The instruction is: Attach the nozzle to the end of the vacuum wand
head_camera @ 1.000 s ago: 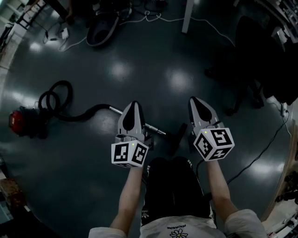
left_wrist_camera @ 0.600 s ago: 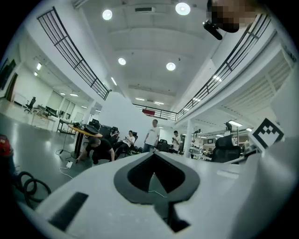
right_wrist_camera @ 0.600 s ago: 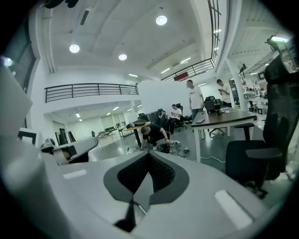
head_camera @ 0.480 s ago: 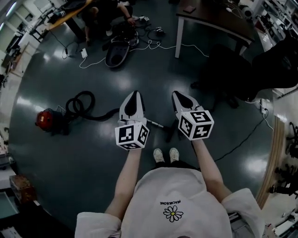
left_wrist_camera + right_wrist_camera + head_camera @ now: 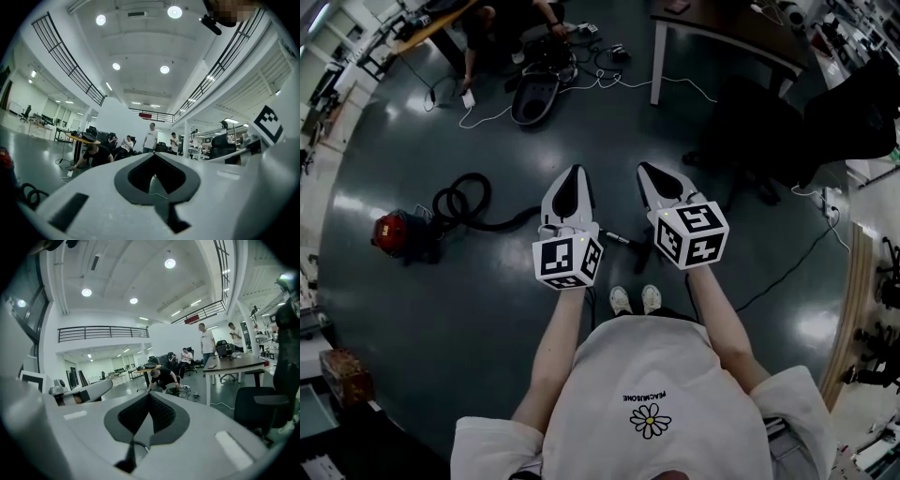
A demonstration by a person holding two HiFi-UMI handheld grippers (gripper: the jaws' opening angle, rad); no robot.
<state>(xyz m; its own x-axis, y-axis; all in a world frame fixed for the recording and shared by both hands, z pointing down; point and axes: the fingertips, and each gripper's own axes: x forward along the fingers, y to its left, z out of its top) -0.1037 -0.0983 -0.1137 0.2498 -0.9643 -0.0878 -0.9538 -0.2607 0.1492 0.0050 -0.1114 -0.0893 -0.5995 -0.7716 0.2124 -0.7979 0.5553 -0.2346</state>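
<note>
The red vacuum cleaner (image 5: 391,232) lies on the dark floor at the left, its black hose (image 5: 464,201) curling toward me. A short stretch of the metal wand (image 5: 617,239) shows between my two grippers, with the black nozzle (image 5: 643,254) at its right end; whether they touch I cannot tell. My left gripper (image 5: 571,172) and right gripper (image 5: 645,169) are held side by side, high above the floor and pointing level. Both are shut with nothing in them, as the left gripper (image 5: 153,154) and right gripper (image 5: 149,394) also show in their own views.
A dark table (image 5: 722,33) with white legs stands at the upper right, a black chair (image 5: 755,122) beside it. A crouching person (image 5: 492,19), a dark open shell (image 5: 534,97) and white cables lie at the far end. My shoes (image 5: 635,298) are below the grippers.
The view has risen from a crouch to standing. Both grippers have come up from near the floor, empty. The wand and nozzle stay on the floor.
</note>
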